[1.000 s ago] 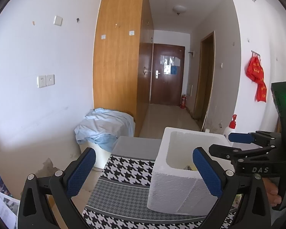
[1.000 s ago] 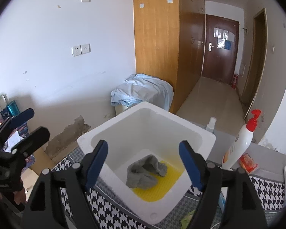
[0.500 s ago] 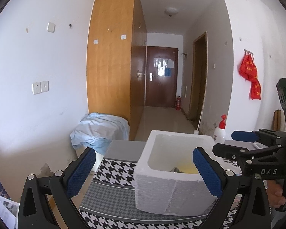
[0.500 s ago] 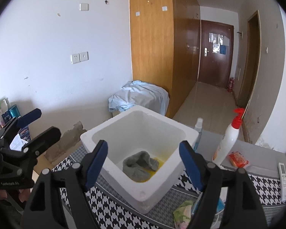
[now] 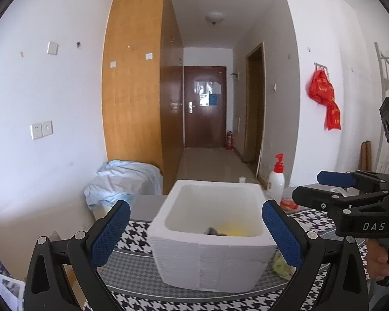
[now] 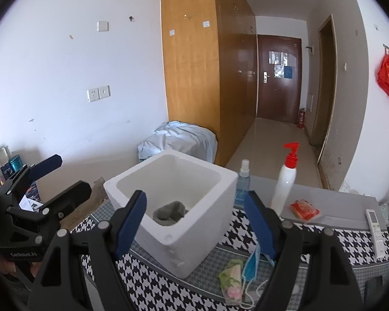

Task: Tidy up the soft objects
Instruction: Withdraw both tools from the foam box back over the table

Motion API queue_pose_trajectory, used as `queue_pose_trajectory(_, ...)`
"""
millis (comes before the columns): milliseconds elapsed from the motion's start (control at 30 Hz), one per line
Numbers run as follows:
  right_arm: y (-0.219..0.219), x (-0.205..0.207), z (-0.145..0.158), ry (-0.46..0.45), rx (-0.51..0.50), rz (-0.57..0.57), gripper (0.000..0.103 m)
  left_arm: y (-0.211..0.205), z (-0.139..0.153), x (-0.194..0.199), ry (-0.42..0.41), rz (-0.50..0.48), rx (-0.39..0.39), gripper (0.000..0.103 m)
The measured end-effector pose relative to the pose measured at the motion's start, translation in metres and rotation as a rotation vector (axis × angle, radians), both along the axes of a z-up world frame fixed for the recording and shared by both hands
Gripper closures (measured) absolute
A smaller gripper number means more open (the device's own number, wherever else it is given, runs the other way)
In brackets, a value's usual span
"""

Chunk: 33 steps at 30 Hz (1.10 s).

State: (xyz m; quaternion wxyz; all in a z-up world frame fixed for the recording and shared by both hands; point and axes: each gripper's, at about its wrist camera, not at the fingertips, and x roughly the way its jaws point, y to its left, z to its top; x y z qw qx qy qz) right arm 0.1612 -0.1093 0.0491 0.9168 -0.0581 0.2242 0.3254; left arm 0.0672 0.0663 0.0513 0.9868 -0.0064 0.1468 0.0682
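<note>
Right wrist view: left gripper [image 6: 53, 172] sits far left of the frame, fingers apart, nothing between them. Right gripper [image 6: 195, 221] fingers also apart and empty, straddling the near corner of the white foam box [image 6: 217, 207] without touching it

Grey sock [image 6: 169, 213] already lies in the box bottom, just beyond the left finger. Still out on the desk [image 6: 350, 202]: green floral cloth [image 6: 230, 276] and blue face mask [image 6: 251, 261], both below and just inside the right finger, touching each other, near the box's front wall

Step in hand, my read: between picks, one soft item stowed, two to go. Next move calls for dropping the right fingers down onto the cloth or mask, closing on a bunched fold rather than a flat edge, then lifting clear of the box rim. Mask straps could snag the cloth

Right of the fingers: spray bottle [image 6: 242, 184], white pump bottle [image 6: 285, 181], red packet [image 6: 304, 208], remote [image 6: 374, 221]

Desk has a houndstooth cover [image 6: 355, 243] over a grey top. Room: white walls, wooden wardrobe [image 6: 192, 67], hallway to a dark door [image 6: 278, 77], blue sheet heap [image 6: 179, 140] behind the box
</note>
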Motion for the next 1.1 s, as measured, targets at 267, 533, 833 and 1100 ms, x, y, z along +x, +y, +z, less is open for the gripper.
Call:
queue_pose_trajectory(267,-0.029,-0.006,0.0,-0.028,0.016,-0.087,0.022,-0.022,0.001,0.004,0.003,-0.047,0.0,0.001)
queue_pose_trajectory(533,-0.059,-0.014,-0.002,-0.068,0.006,-0.195,0.022,-0.048,-0.002,0.012,0.012,-0.112,0.001,0.001)
queue_pose_trajectory(833,-0.09,-0.015,-0.005,-0.062,0.034,-0.253,0.022,-0.068,-0.001,0.017,0.006,-0.168,-0.002,0.001)
queue_pose_trajectory(1100,-0.11,-0.016,-0.012,-0.056,0.051,-0.298,0.022,-0.087,-0.005,0.023,0.004,-0.206,-0.001,0.001)
